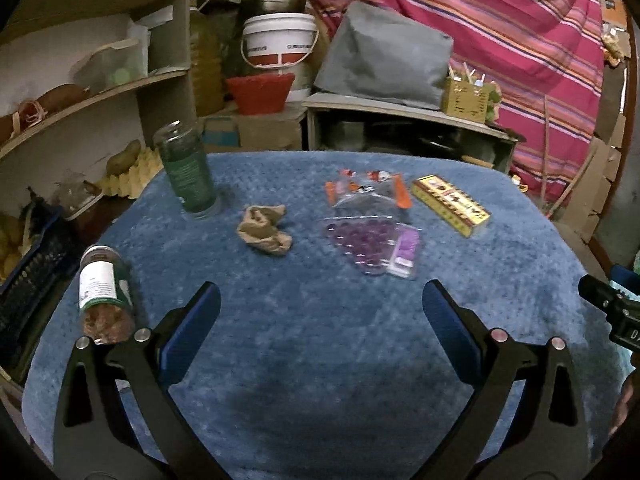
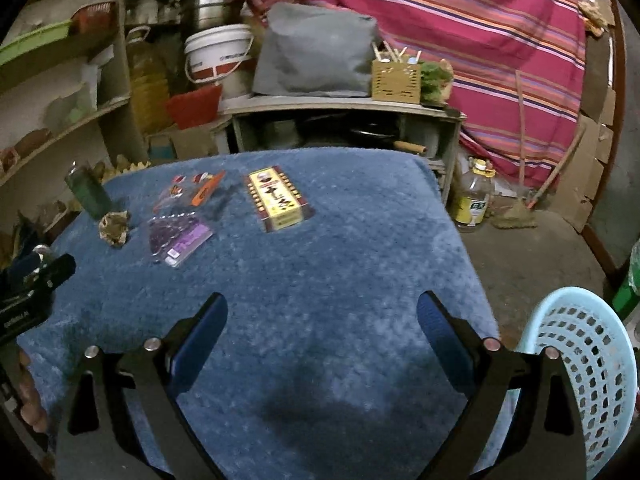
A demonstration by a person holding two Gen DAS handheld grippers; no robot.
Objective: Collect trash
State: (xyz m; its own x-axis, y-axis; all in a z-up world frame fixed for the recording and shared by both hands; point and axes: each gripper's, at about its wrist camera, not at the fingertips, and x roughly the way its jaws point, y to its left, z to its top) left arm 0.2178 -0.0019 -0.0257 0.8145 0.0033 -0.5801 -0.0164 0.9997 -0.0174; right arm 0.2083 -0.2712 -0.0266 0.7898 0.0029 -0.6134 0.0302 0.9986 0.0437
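On the blue cloth-covered table (image 1: 320, 340) lie a crumpled brown paper (image 1: 264, 230), a purple plastic packet (image 1: 374, 246), a clear wrapper with orange print (image 1: 368, 192) and a yellow box (image 1: 450, 204). An upright green jar (image 1: 188, 170) stands at the back left; a second jar (image 1: 105, 292) lies on its side at the left edge. My left gripper (image 1: 320, 304) hangs open over the near cloth, nothing between its fingers. My right gripper (image 2: 322, 316) is open too, short of the yellow box (image 2: 278, 198), the packet (image 2: 180, 236) and the paper (image 2: 115, 226). A light blue basket (image 2: 580, 364) sits beside the table at right.
Shelves (image 1: 80, 96) with produce and a dark crate (image 1: 28, 280) stand at the left. Behind the table are a low cabinet (image 1: 400, 128), a white bucket (image 1: 280, 40) and a striped curtain (image 1: 500, 40). An oil bottle (image 2: 474, 196) stands on the floor at right.
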